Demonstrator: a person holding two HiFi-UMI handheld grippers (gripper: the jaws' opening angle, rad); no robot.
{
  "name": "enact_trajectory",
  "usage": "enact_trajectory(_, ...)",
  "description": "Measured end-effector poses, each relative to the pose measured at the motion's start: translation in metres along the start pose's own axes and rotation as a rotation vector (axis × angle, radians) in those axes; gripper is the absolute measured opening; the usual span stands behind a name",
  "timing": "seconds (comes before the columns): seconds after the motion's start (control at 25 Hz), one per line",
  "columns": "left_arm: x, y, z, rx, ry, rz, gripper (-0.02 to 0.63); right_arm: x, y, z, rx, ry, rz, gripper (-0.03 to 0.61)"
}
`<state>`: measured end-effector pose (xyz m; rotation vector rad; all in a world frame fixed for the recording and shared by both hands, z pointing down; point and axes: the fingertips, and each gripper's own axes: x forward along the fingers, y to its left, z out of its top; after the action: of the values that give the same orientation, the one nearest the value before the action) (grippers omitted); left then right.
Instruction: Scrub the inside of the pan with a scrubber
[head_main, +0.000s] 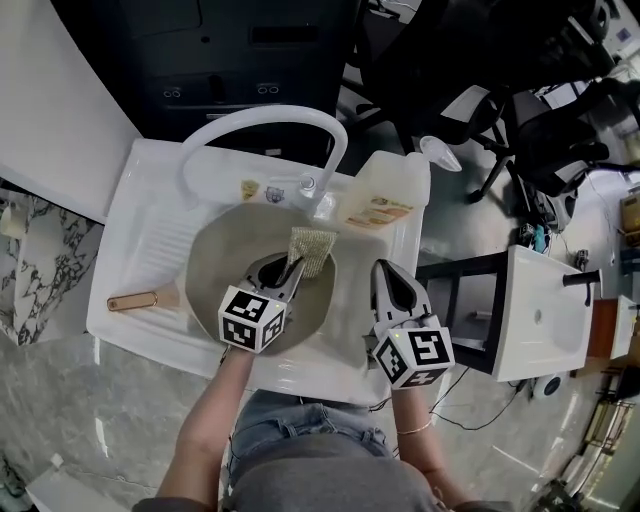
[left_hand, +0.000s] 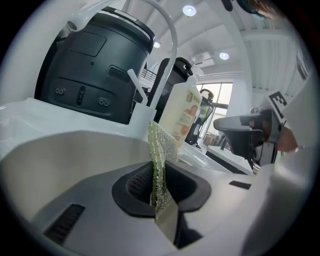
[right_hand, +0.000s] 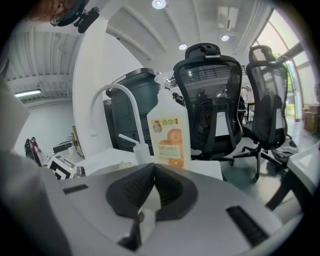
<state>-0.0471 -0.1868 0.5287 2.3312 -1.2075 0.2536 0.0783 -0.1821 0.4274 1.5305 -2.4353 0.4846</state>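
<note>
A round, pale grey pan (head_main: 215, 265) with a light wooden handle (head_main: 135, 300) lies in the basin of a white moulded sink (head_main: 130, 220) at the centre of the head view, its handle pointing toward the left edge of the frame. The left gripper (head_main: 290, 265) reaches over the pan's right half, its jaws clenched on a yellow-green mesh scrubber (head_main: 313, 250). The scrubber sticks out past the jaw tips toward the pan's upper right rim. In the left gripper view the scrubber (left_hand: 161, 165) stands on edge, pinched between the dark pads, with the pan's grey wall (left_hand: 60, 155) curving across the lower left of the frame. Whether the scrubber touches the pan's surface cannot be told. The right gripper (head_main: 385, 268) hangs just right of the pan, over the sink's right side. In its own view its jaws (right_hand: 150, 192) are pressed together with nothing between them. A white arched faucet (head_main: 265, 118) curves over the top of the sink. A translucent plastic jug with an orange-printed label (head_main: 385, 200) stands at the sink's upper right corner. Black mesh office chairs (right_hand: 210, 100) fill the upper right of the right gripper view.
</note>
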Motion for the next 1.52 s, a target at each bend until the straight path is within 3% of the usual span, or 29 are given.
enact_trajectory(0.44, 0.038, 0.040, -0.011, 0.025, 0.008, 0.169, 0.064, 0.020, -0.002, -0.008, 0.010, 0.033, 0.023, 0.011)
enact_trajectory(0.92, 0.026, 0.105, 0.000, 0.134, 0.059, 0.408, 0.066, 0.032, 0.001, -0.011, 0.007, 0.048, 0.046, 0.011)
enact_trajectory(1.24, -0.007, 0.148, -0.006, 0.117, 0.151, 0.621, 0.066, 0.033, 0.012, -0.010, 0.002, 0.045, 0.077, 0.011)
enact_trajectory(1.52, -0.036, 0.161, -0.004, 0.134, 0.275, 0.735, 0.069, 0.027, 0.019, -0.006, -0.010, 0.036, 0.095, 0.011)
